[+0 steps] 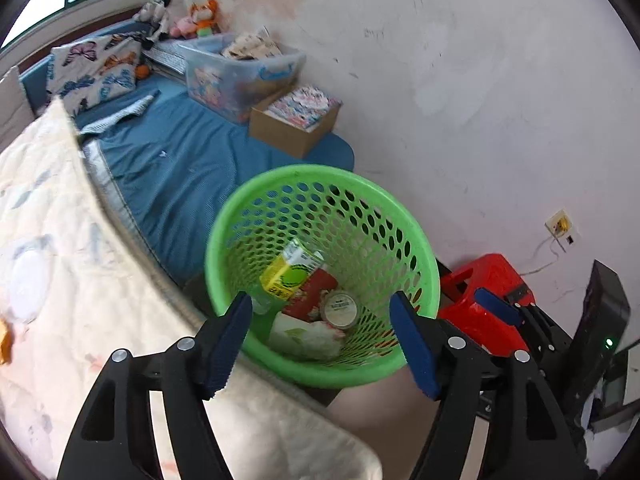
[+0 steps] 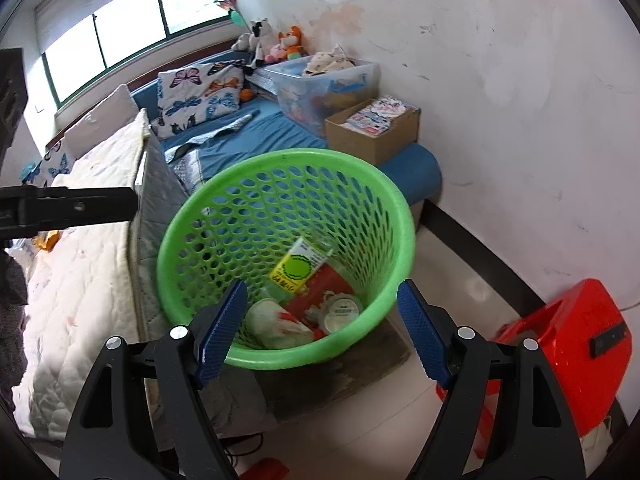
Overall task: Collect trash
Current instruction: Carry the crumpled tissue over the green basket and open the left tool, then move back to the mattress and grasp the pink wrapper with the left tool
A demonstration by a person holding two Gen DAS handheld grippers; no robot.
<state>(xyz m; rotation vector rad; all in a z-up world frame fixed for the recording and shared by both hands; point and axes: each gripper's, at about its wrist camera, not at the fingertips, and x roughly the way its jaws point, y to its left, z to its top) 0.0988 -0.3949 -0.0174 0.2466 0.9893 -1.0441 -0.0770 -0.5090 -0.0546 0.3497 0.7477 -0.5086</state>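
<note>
Bedside green perforated basket [image 2: 288, 256] holding trash [image 2: 298, 270]

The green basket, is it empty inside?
No, the green basket holds trash: a yellow carton, a round lid and a crumpled cup.

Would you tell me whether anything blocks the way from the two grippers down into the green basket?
Nothing visible does. The left gripper and right gripper both hang open and empty above the green basket, whose mouth is uncovered; only trash such as the yellow carton lies at its bottom.
</note>
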